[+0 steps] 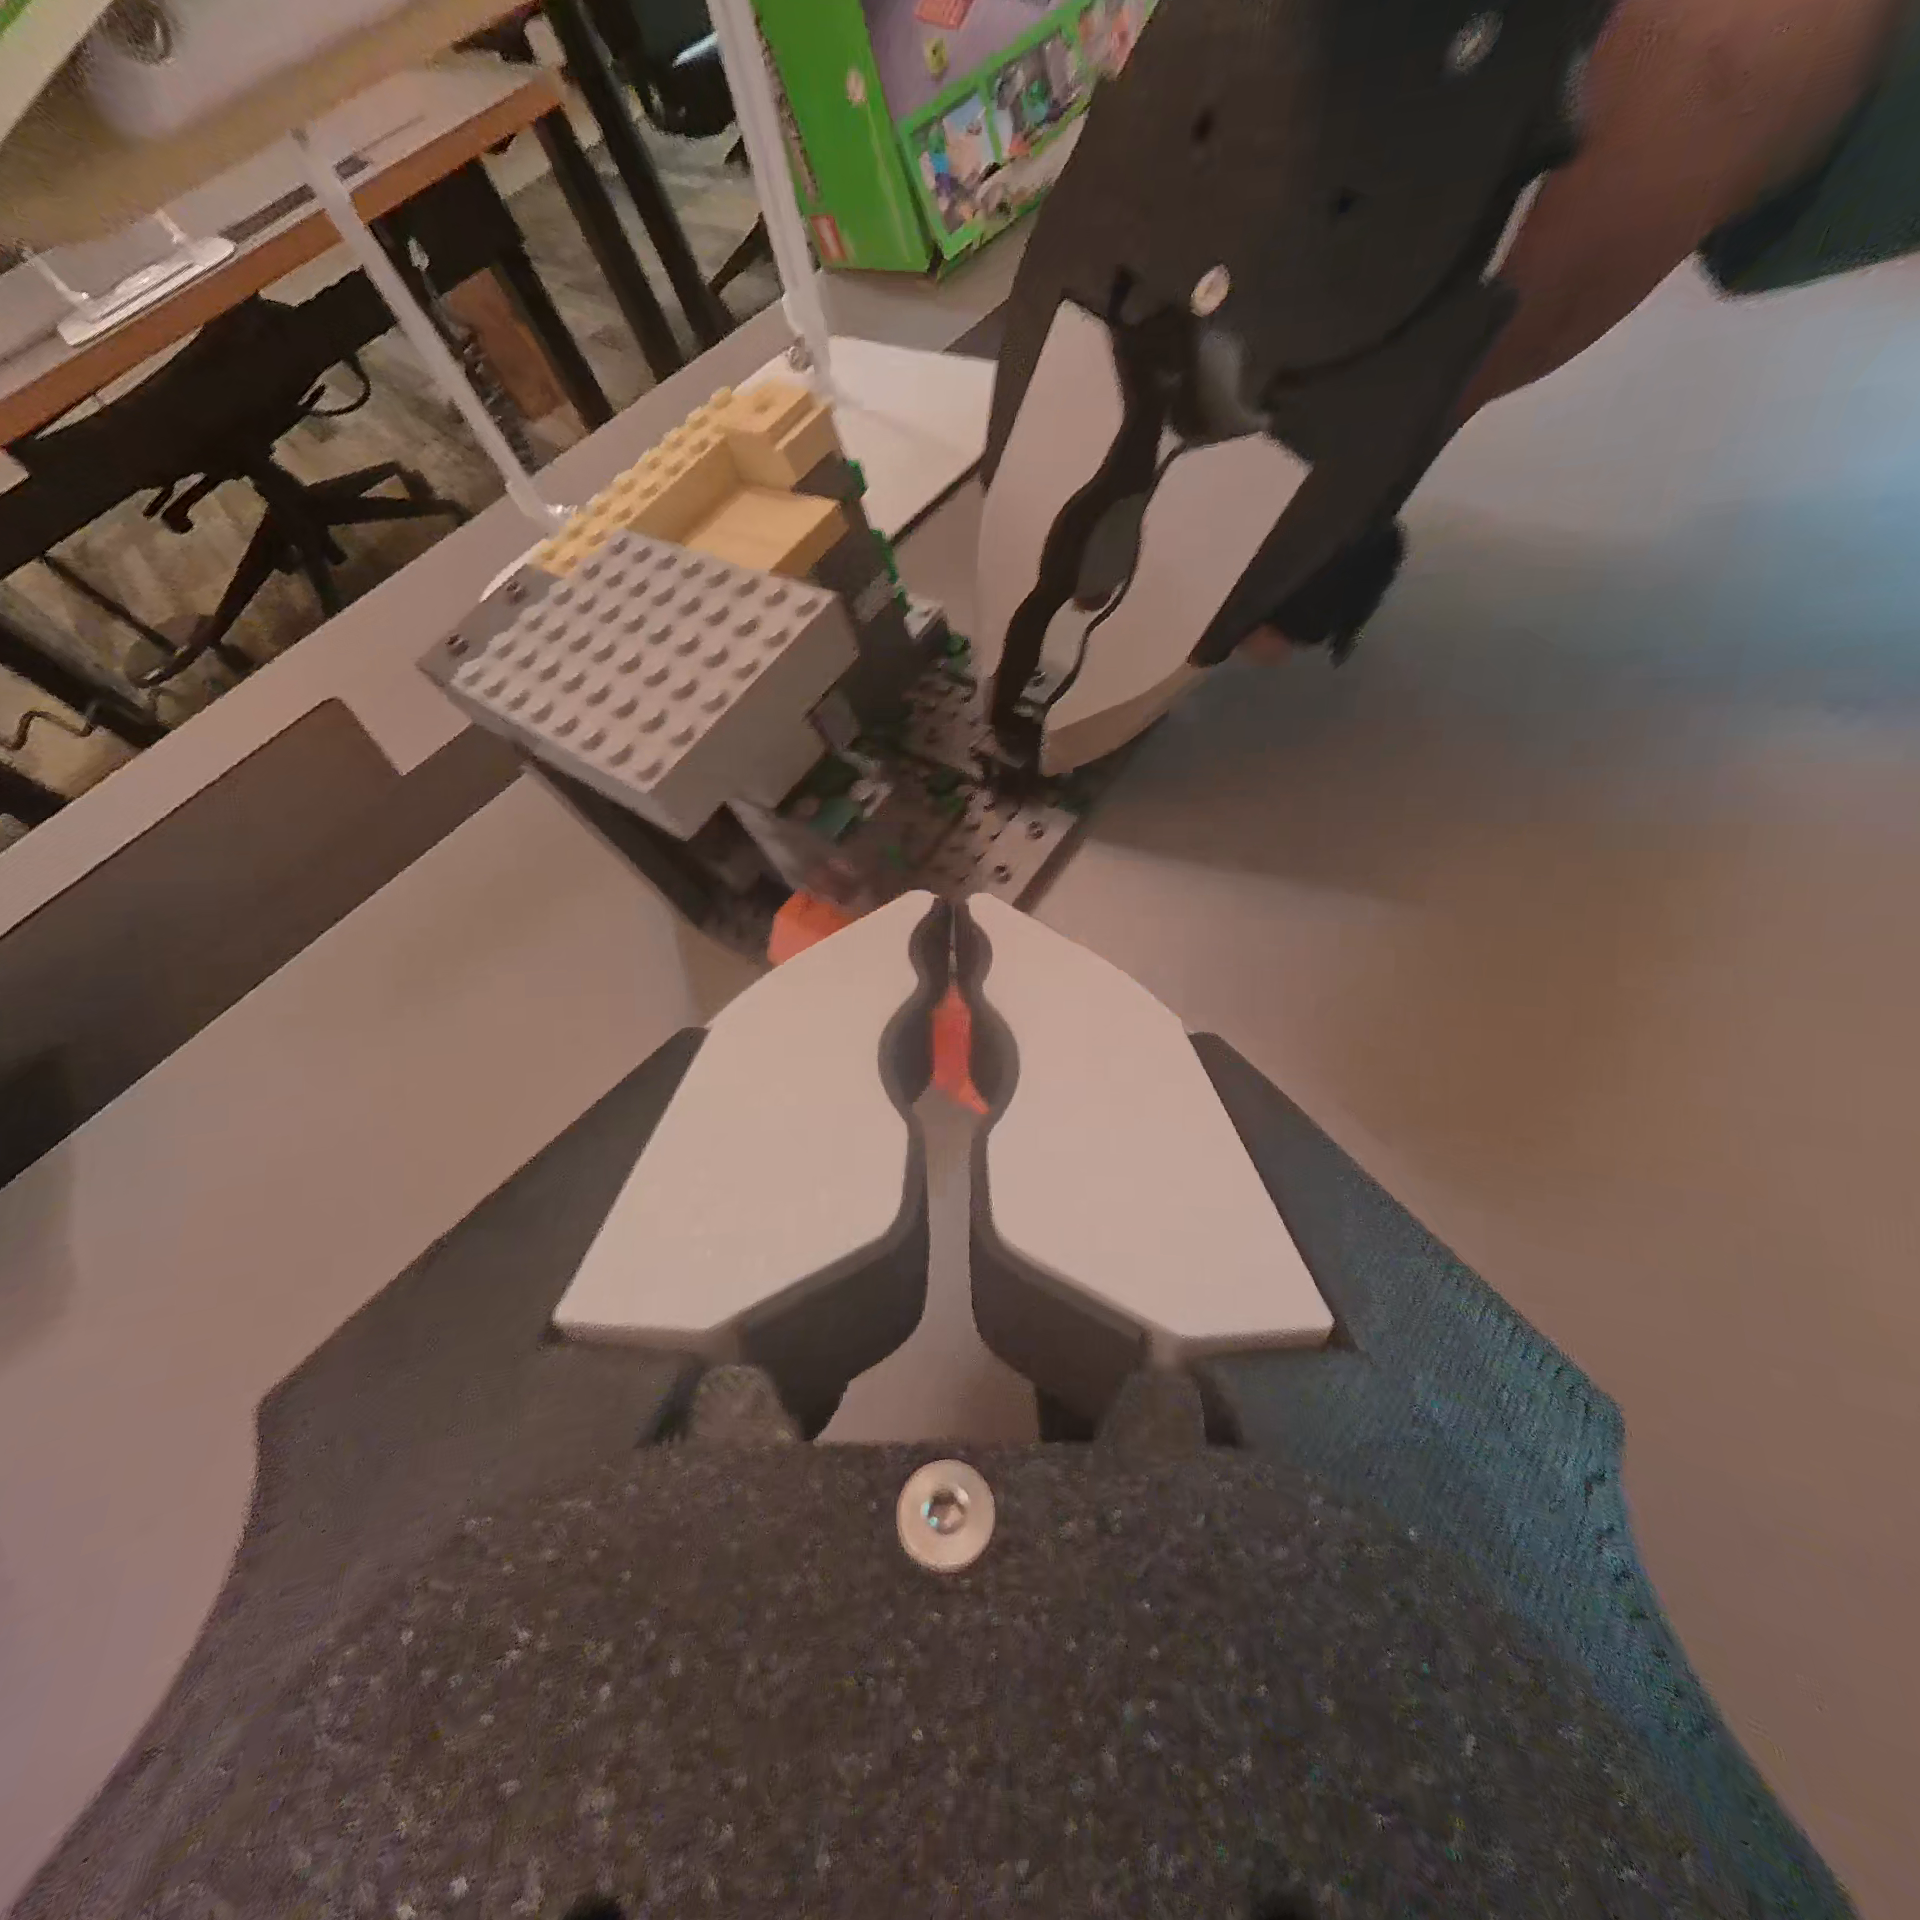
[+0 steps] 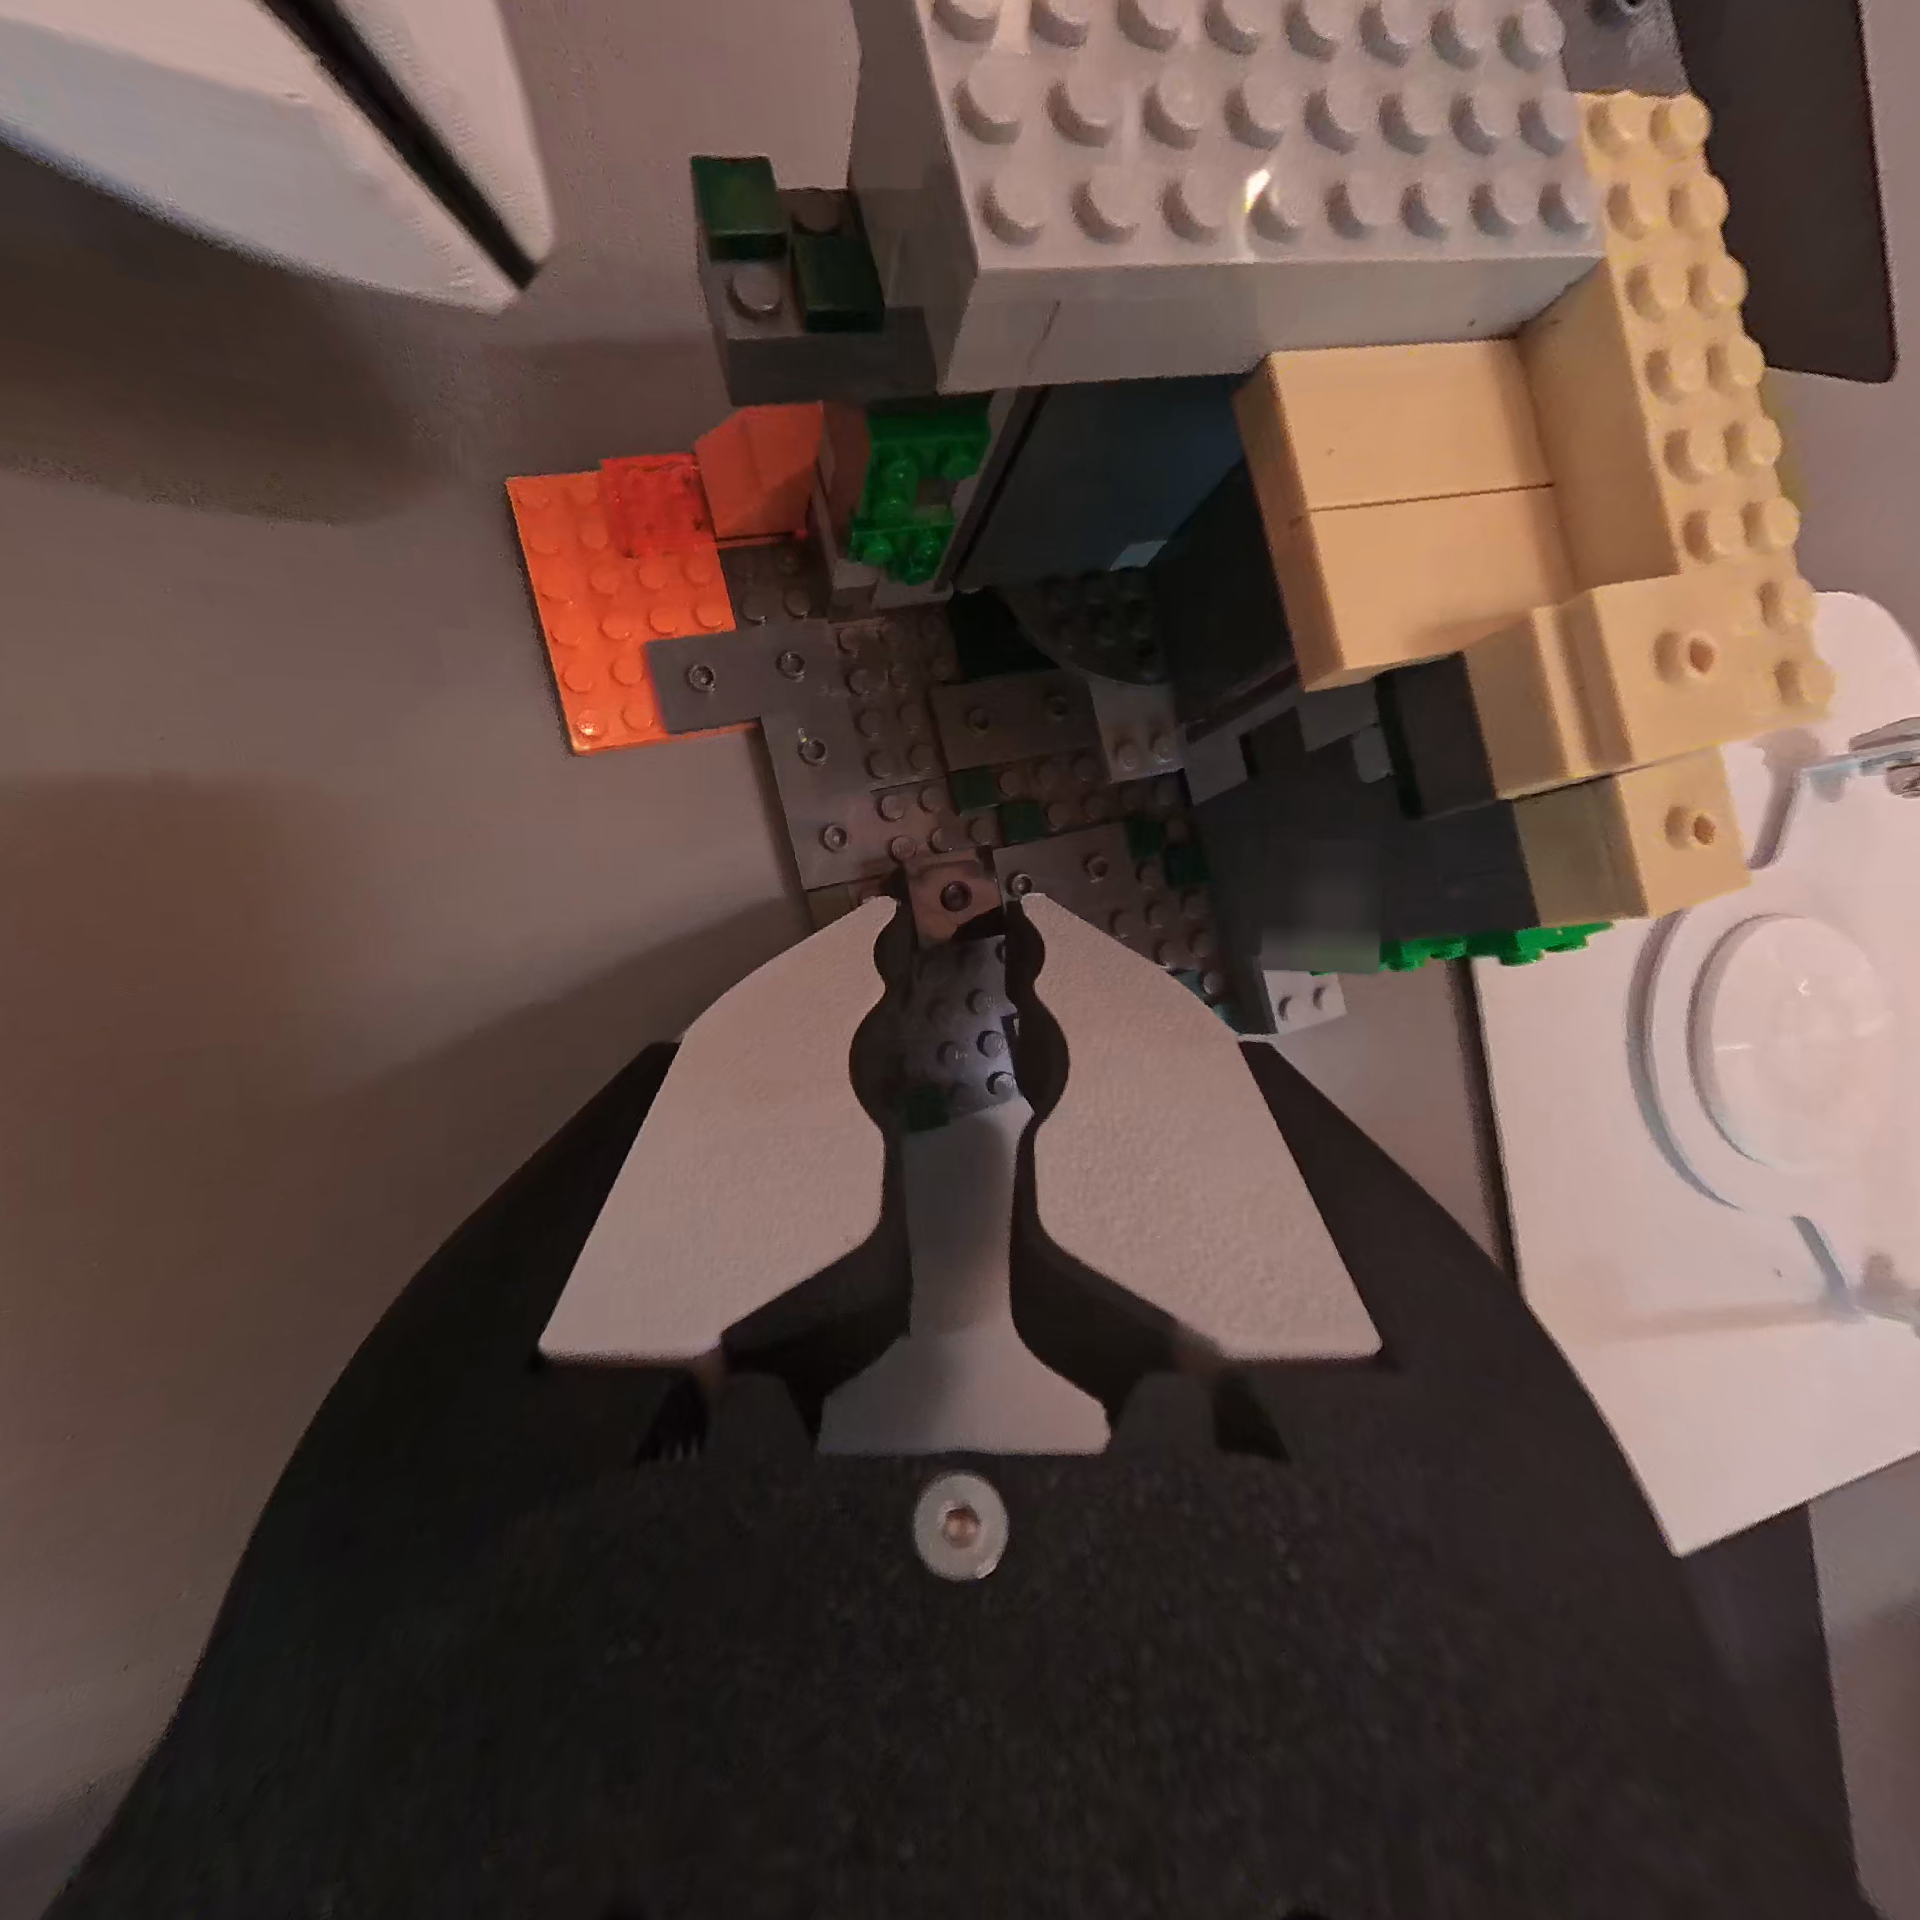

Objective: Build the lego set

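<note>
A small dark grey tile point(image 2: 948, 902) is pinched by the right gripper point(image 2: 951, 914), right at the near edge of the brick model point(image 1: 665, 675). The left gripper point(image 1: 951, 914) is shut with nothing clearly caught at its tips, just short of the model's orange plate point(image 2: 613, 613). Tbh the model could get dragged or tipped if that tile gets yanked, since nothing's bracing it.
</note>
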`<control>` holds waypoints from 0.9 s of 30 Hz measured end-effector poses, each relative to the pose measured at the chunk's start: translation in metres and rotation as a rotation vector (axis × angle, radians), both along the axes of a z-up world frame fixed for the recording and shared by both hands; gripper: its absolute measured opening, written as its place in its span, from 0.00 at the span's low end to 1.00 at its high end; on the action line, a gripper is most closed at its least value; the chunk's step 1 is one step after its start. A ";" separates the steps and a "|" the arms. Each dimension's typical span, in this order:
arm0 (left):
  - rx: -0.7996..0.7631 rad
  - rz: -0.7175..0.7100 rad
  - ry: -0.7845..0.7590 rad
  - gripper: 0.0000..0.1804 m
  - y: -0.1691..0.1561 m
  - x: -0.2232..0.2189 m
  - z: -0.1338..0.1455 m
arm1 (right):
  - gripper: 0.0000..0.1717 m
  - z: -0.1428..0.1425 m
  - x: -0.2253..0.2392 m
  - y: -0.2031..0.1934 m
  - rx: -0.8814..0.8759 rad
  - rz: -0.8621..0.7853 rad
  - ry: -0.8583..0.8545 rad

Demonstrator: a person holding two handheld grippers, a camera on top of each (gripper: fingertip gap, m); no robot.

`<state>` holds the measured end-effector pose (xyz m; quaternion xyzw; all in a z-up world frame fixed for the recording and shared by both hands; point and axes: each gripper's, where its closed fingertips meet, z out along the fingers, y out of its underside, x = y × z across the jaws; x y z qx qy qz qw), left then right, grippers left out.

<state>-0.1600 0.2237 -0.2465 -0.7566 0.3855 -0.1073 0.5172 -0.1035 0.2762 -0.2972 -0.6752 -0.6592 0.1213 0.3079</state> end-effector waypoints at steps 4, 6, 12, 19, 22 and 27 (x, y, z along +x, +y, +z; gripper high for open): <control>0.034 -0.034 -0.076 0.00 -0.009 0.005 0.015 | 0.08 0.005 -0.004 -0.004 0.017 -0.032 0.045; 0.061 -0.026 -0.097 0.00 -0.011 0.006 0.023 | 0.08 0.022 -0.004 -0.011 0.040 -0.046 0.142; 0.170 0.019 -0.118 0.00 -0.010 0.004 0.041 | 0.10 0.096 0.025 -0.050 0.047 -0.160 0.471; 0.194 0.009 -0.097 0.00 -0.014 0.012 0.039 | 0.17 0.128 0.124 -0.056 0.221 -0.440 0.675; 0.180 0.004 -0.085 0.00 -0.014 0.015 0.033 | 0.18 0.121 0.166 -0.042 0.287 -0.553 0.727; 0.168 0.043 -0.145 0.00 -0.010 0.012 0.037 | 0.08 0.118 0.209 -0.020 0.397 -0.721 0.804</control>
